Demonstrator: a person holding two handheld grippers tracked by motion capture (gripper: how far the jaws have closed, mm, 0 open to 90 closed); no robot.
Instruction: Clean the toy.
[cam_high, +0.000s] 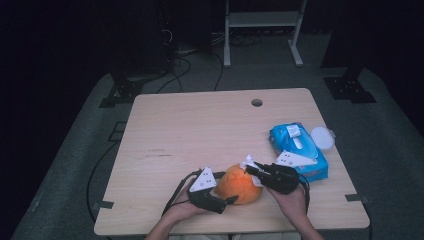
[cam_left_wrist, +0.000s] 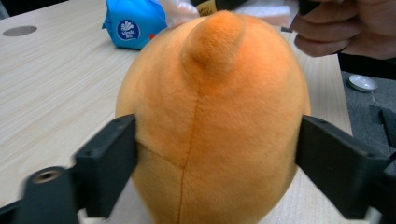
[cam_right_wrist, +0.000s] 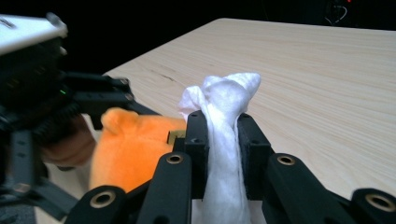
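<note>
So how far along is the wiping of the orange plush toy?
A white wet wipe is already pulled and clamped in the right gripper. The left gripper brackets the orange plush toy. Left: the wiping itself; the blue wipes pack lies behind.

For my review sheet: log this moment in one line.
left tool: pads against orange plush toy | right tool: shut on white wipe | blue wipes pack: on table
</note>
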